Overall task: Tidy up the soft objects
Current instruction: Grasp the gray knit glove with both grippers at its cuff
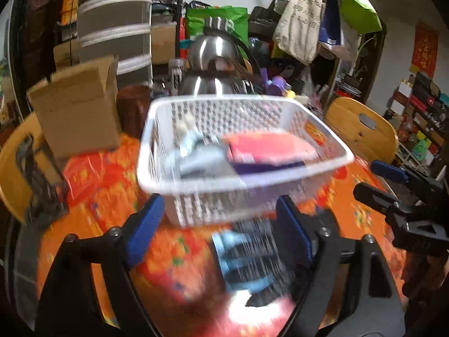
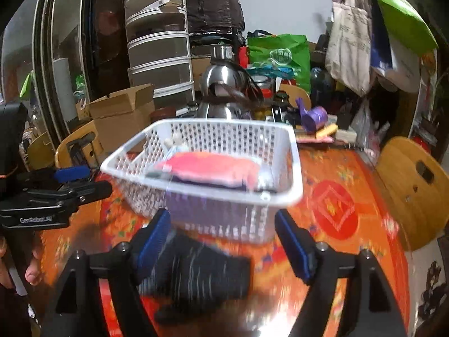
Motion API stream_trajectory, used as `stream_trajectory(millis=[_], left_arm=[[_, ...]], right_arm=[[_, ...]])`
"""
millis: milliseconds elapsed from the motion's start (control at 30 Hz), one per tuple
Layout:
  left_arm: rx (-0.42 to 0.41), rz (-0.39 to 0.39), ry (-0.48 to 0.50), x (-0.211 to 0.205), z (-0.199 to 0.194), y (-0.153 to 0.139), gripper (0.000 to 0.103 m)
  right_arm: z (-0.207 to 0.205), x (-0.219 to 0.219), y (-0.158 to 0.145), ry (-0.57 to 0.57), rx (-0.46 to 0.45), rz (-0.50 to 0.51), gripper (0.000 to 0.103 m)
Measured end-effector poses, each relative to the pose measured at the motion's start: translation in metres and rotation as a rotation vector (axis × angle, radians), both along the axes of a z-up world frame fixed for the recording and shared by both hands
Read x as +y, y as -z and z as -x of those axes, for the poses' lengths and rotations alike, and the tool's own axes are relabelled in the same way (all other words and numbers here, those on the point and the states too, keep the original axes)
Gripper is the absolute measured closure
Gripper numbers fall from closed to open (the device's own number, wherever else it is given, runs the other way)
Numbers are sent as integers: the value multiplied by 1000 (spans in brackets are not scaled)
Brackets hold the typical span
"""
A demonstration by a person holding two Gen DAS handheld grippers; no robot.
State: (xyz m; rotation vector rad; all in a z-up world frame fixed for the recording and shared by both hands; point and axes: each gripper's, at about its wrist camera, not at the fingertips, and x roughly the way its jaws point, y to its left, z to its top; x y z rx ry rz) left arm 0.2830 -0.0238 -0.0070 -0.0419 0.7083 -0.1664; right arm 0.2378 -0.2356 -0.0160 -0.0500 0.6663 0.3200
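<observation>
A white perforated basket [image 1: 157, 151] [image 2: 291, 168] stands on the orange tablecloth. It holds a pink folded cloth [image 1: 269, 146] [image 2: 213, 165], a dark purple piece under it and a grey-blue soft item [image 1: 193, 157]. A dark striped sock with light blue bands [image 1: 249, 261] lies on the cloth in front of the basket, between the fingers of my open left gripper [image 1: 224, 230]. In the right wrist view the same dark sock [image 2: 202, 275] lies between the fingers of my open right gripper [image 2: 224, 238]. Both views are blurred.
A cardboard box [image 1: 78, 106] [image 2: 123, 115] stands left of the basket. A steel kettle [image 1: 216, 67] [image 2: 224, 84] and clutter stand behind it. Wooden chair backs [image 1: 359, 129] [image 2: 409, 191] ring the table [image 1: 106, 191] [image 2: 334, 210]. The other gripper shows in each view, at right [image 1: 393, 185] and at left [image 2: 64, 185].
</observation>
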Motion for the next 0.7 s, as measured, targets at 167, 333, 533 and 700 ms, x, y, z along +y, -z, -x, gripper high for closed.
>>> stream_trajectory(millis=[167,333,533,700], left_arm=[[71,29,25,-3,42,32,21],[155,51,39,-14,41,71,21],[226,93,73,-26,21,105,21],[221,90,77,-30,19,114,29]], right_arm=[[18,-15,43,17,102,10,25],[-1,-29,72,41,189,-42,25],[-17,-27,90,11,247,-68,25],[-14,-17,93,-31,242,-62,51]])
